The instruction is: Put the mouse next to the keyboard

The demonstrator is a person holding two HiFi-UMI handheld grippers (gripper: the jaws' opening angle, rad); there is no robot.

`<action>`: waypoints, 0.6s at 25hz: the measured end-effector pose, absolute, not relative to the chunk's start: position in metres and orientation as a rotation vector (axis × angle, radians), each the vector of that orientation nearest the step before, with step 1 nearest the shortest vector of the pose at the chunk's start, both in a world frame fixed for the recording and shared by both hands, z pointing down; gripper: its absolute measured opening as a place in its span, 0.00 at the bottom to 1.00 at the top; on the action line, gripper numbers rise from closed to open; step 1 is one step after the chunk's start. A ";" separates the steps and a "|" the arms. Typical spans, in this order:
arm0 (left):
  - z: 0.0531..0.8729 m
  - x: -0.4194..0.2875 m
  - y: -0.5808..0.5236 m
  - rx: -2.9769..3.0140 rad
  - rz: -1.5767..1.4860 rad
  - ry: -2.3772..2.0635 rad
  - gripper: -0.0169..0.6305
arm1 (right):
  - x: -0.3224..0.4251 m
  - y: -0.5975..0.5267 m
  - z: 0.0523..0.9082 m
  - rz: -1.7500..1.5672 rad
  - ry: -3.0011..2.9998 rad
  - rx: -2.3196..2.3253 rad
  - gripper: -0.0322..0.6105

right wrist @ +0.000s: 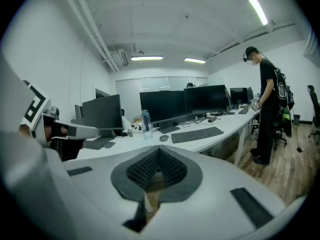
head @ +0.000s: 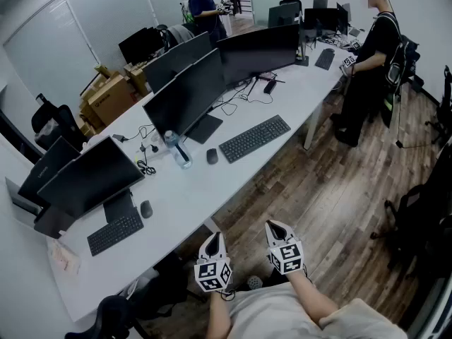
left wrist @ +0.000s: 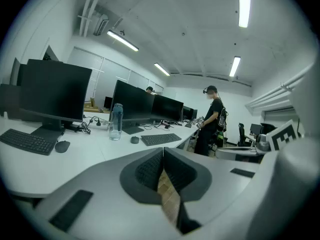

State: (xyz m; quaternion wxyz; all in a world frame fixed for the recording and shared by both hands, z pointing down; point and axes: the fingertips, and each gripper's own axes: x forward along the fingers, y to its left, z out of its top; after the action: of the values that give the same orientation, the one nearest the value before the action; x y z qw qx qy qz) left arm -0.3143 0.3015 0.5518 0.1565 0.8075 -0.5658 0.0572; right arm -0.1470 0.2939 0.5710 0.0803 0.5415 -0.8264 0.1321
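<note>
My two claws hang side by side in front of my body, just off the near edge of the white bench point(head: 191, 196) and above the wooden floor point(head: 304, 189). Neither touches anything.

My left claw point(left wrist: 163, 151) has its ribbed pads pressed together with nothing between them. Through the slit beneath the pads I see only floor planks. My right claw point(right wrist: 158, 150) is pressed together the same way and is also empty. Both point slightly downward toward the bench.

The mouse point(head: 212, 156), dark and rounded, lies on the bench ahead of my left claw and well apart from it. It sits just beside the left end of the black keyboard point(head: 255, 138), which stretches off ahead of my right claw, and a small gap separates the two. On the mouse's other side, farther to the left, a clear water bottle point(head: 176, 147) stands upright. Behind the bottle a dark monitor point(head: 185, 94) stands on its base.

Nearer to me and well to the left of my left claw, a second mouse point(head: 146, 209) lies just beside the right end of a smaller keyboard point(head: 115, 232). Both sit in front of another monitor point(head: 88, 179).

Far ahead and to the right of my right claw, a person in black point(head: 371, 55) stands on the floor at the far end of the bench. Cardboard boxes point(head: 109, 97) are stacked beyond the bench, far to the left of my left claw.
</note>
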 end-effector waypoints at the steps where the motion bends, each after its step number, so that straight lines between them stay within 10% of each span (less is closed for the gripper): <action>1: 0.552 -0.314 0.303 2.315 0.164 -1.619 0.06 | -0.147 0.296 0.572 0.394 -2.470 1.625 0.05; 15: 0.554 -0.300 0.316 2.337 0.183 -1.597 0.06 | -0.132 0.306 0.574 0.528 -2.543 1.711 0.05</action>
State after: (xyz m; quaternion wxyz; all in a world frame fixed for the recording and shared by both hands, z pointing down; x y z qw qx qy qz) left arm -0.2997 0.3158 0.5541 0.1520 0.8143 -0.5566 0.0638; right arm -0.1318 0.3059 0.5740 0.0159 0.5501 -0.8175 0.1699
